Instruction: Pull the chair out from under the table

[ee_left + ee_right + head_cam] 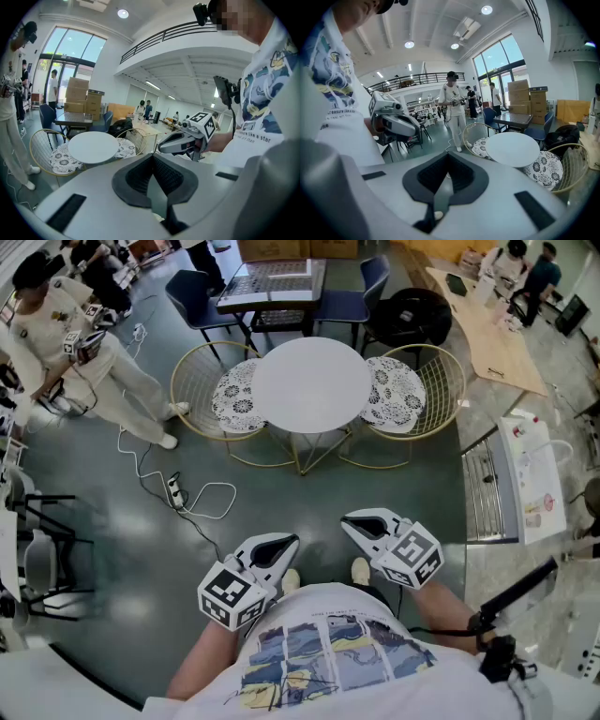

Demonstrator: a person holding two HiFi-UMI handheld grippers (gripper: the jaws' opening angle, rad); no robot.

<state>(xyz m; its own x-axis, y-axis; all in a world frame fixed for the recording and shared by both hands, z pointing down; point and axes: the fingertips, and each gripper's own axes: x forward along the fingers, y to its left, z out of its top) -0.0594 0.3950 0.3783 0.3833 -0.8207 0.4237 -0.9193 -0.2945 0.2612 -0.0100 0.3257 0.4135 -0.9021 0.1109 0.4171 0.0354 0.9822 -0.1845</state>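
Observation:
A round white table (309,385) stands ahead on the green floor. Two gold wire chairs with floral cushions are tucked against it, one on the left (225,395) and one on the right (412,390). Both grippers hover close to my body, well short of the chairs. My left gripper (281,545) is shut and holds nothing, and so is my right gripper (361,521). The left gripper view shows the table (93,146), both chairs and the right gripper (185,138). The right gripper view shows the table (512,148) and the nearer chair (555,168).
A power strip with a white cable (175,491) lies on the floor at front left. A person in light clothes (75,352) stands at far left. A dark table with blue chairs (272,282) is beyond, and a wooden table (492,329) and a white cart (525,479) stand at right.

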